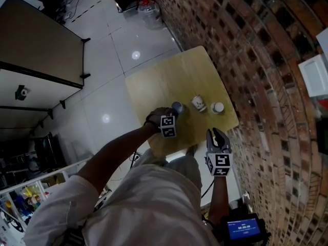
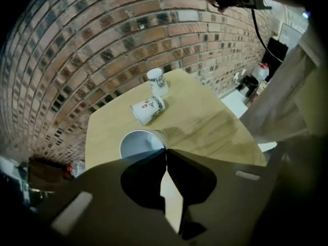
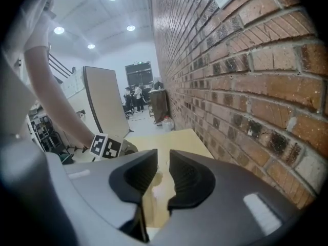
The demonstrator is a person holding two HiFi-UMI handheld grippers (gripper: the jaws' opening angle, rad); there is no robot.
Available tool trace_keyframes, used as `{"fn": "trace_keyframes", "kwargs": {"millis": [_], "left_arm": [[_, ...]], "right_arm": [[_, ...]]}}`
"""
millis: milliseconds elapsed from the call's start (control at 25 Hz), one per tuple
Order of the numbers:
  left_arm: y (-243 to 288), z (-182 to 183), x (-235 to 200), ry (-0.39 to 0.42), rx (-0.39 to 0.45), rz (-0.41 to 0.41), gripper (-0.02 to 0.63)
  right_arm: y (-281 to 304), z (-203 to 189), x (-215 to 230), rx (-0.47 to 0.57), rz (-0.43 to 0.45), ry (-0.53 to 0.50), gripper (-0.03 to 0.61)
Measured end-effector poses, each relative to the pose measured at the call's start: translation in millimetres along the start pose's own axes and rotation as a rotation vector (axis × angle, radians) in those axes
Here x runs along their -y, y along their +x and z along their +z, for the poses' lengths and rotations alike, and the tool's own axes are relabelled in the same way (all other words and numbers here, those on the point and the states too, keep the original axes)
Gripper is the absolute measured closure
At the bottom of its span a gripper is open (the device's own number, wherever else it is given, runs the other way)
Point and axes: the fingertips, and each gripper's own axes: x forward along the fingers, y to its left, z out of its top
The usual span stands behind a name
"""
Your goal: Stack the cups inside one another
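Left gripper (image 2: pixel 165 150) is clamped right down and looks to be pinching the thin rim of the left cup (image 2: pixel 139 143). The right gripper (image 3: pixel 164 160) hovers at the table's (image 1: pixel 169 81) near edge, jaws slightly parted on nothing. That skimpy pinch could buckle the rim or slip on the way to the tipped cup (image 2: pixel 147 109) and the upright cup (image 2: pixel 156 81). Only the left gripper view shows it; the head view's marker cube (image 1: pixel 168 126) hides it.

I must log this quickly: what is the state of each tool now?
Left tool: closed on the rim of the white paper cup.
Right tool: slightly open, empty.
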Motion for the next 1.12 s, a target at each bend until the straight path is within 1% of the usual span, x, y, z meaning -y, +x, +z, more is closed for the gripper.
{"fn": "trace_keyframes", "kwargs": {"millis": [120,200,400,520,760,1120], "left_arm": [[2,-2,12,0.126,-0.054,0.021,0.584],[3,-3,19,0.195,-0.088,0.028,0.584],[6,-7,28,0.301,-0.162,0.026,0.584],[7,-7,31,0.334,-0.186,0.019,0.584],[8,-7,38,0.374,-0.221,-0.004,0.584],[15,-9,48,0.407,-0.262,-0.035,0.583]], "right_arm": [[-4,-1,1,0.005,0.005,-0.001,0.500],[-7,-4,2,0.002,0.006,0.000,0.500],[-14,-13,7,-0.003,0.009,0.003,0.500],[-16,-16,10,-0.004,0.010,0.007,0.502],[-18,-20,14,-0.009,0.012,0.010,0.502],[-19,-27,21,-0.016,0.026,0.012,0.502]]}}
